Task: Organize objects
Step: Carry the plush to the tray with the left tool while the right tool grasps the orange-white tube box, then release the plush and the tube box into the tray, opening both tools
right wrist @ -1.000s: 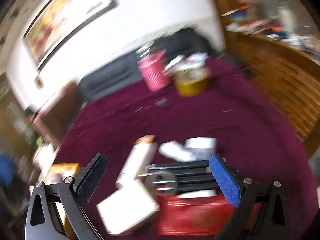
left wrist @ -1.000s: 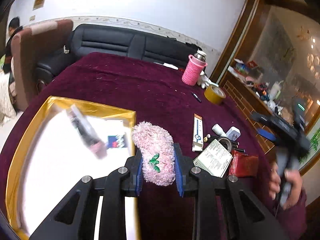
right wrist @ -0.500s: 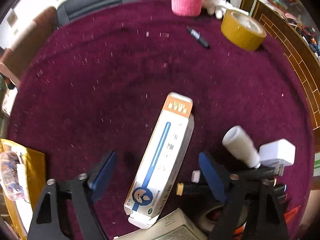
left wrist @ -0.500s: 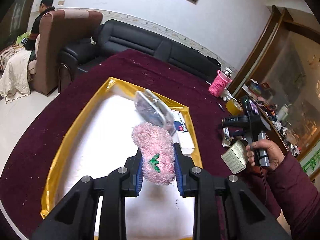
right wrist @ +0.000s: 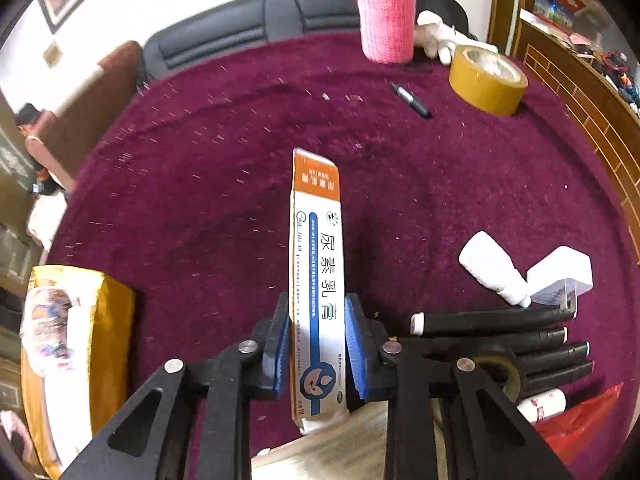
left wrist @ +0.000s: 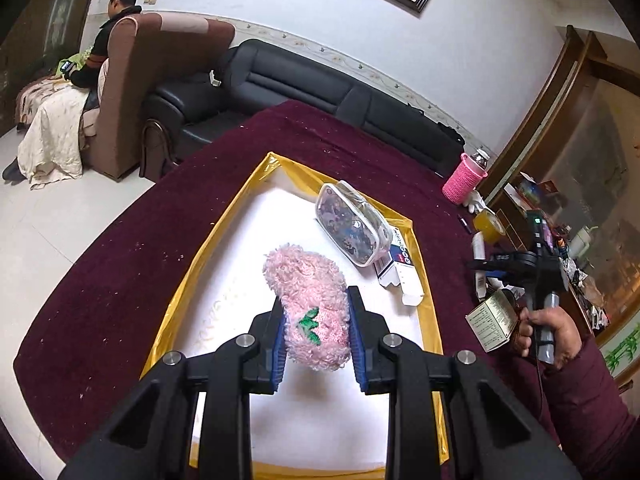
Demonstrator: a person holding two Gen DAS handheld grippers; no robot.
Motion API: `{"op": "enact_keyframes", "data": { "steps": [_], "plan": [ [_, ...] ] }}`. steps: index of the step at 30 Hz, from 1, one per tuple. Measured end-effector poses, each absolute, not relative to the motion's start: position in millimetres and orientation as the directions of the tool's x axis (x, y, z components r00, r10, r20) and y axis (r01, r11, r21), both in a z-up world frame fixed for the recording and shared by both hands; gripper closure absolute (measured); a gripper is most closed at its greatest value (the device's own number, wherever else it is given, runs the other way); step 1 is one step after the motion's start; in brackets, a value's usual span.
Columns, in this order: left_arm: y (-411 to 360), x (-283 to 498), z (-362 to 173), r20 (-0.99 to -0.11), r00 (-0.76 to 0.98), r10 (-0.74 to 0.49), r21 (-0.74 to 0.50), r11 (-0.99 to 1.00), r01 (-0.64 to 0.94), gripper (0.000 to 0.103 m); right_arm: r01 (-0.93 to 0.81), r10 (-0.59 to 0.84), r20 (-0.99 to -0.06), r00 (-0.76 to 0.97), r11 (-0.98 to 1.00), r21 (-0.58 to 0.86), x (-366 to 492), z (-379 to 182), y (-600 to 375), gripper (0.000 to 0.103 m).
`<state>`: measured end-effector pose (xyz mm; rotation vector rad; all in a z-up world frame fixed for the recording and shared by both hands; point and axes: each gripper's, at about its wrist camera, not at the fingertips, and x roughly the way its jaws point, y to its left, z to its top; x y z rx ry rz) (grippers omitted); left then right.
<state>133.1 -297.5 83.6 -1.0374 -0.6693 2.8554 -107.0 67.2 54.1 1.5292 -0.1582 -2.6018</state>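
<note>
Over on the left: yellow-rimmed white tray (left wrist: 208,256) on the maroon tabletop (left wrist: 120,264), near its left edge. Inside the tray, toward its far right corner: clear patterned pouch (left wrist: 352,226) lying partly on a small white-and-blue box (left wrist: 400,272).

Above the tray's middle: left tongs (left wrist: 316,328), blue pads pinching a fluffy pink slipper (left wrist: 310,300) with a green leaf stitched on it, held clear of the white tray floor.

Further right, seen from the left wrist: a hand (left wrist: 544,332) in a maroon sleeve gripping the handle of the right tongs (right wrist: 316,344).

From the right wrist: jaws closing, pads against both long sides of an orange-and-white ointment box (right wrist: 316,280), pinching it near its close end. Far end of the box pointing toward the far edge of the tabletop; whether lifted or resting, cannot tell.

Right of the box: white bottle (right wrist: 492,270) just beside a white charger (right wrist: 560,276), black markers (right wrist: 500,332) in a row below them, a red packet (right wrist: 580,416) at the near right edge.

Toward the far right corner: black pen (right wrist: 412,100), roll of yellow tape (right wrist: 486,80), pink knitted bottle cover (right wrist: 386,24).
</note>
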Motion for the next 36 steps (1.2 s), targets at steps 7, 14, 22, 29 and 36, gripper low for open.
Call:
{"op": "enact_keyframes", "data": {
  "steps": [7, 14, 22, 29, 36],
  "plan": [
    [-290.8, 134.8, 91.7, -0.603, -0.783, 0.152, -0.379, -0.918, 0.114, 0.078, 0.113, -0.355, -0.751, -0.557, -0.928, 0.355, -76.0, 85.8, 77.0, 0.080],
    [-281.7, 120.1, 105.1, -0.622, -0.775, 0.116, -0.306, -0.946, 0.104, 0.078, 0.227, -0.522, -0.668, -0.530, -0.847, 0.481, -55.6, 115.9, 59.4, 0.080],
    [-283.0, 66.0, 105.1, -0.675, -0.736, 0.043, -0.167, -0.981, 0.095, 0.078, 0.382, -0.694, -0.636, -0.337, -0.718, 0.582, -39.2, 116.0, -23.4, 0.080],
    [-297.3, 6.4, 74.6, -0.757, -0.652, 0.035, -0.122, -0.989, 0.088, 0.078, 0.492, -0.728, -0.660, -0.185, -0.650, 0.579, -29.5, 94.3, -115.8, 0.079],
    [-312.8, -29.5, 51.2, -0.800, -0.600, -0.002, -0.085, -0.990, 0.116, 0.077, 0.571, -0.687, -0.718, -0.110, -0.635, 0.520, -39.6, 66.8, -181.7, 0.079]
  ]
}}
